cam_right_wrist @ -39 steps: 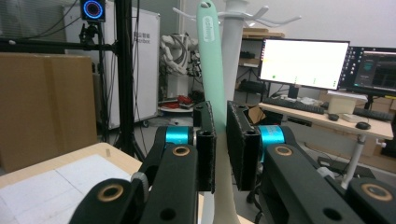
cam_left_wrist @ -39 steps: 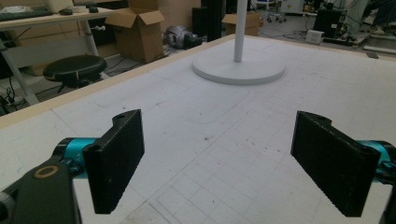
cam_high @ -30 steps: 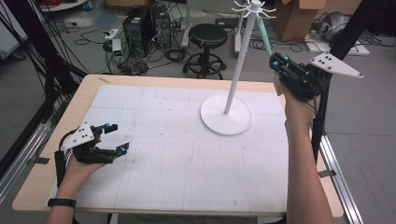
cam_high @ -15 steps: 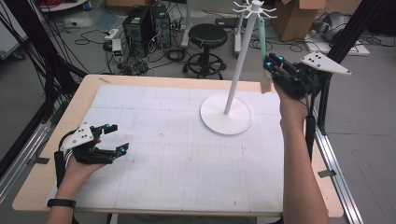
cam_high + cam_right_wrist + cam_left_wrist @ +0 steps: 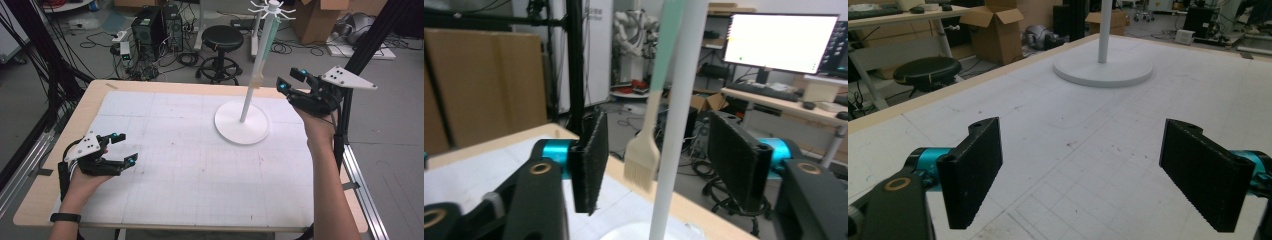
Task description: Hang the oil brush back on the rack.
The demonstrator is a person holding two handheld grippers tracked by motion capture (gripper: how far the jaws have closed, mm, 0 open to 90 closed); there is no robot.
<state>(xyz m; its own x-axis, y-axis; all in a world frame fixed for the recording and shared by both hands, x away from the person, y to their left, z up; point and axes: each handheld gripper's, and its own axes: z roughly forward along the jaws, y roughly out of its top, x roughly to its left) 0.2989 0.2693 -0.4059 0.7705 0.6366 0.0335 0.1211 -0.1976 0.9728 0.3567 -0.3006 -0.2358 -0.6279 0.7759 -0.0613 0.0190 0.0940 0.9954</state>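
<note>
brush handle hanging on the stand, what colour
Mint green handle, cream bristle head; clearest in the right gripper view.

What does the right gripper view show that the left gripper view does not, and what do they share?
Right gripper view: a brush with a green handle and pale bristles hanging beside the stand's pole. The right hand-held gripper faces it; its jaws have just been opening, and the brush sits between them, apart from the pads. A lit monitor is behind.

Left gripper view: the stand's round base on the gridded mat, a black stool, and the left hand-held gripper with jaws open and nothing between them.

Both: the white stand and the table.
</note>
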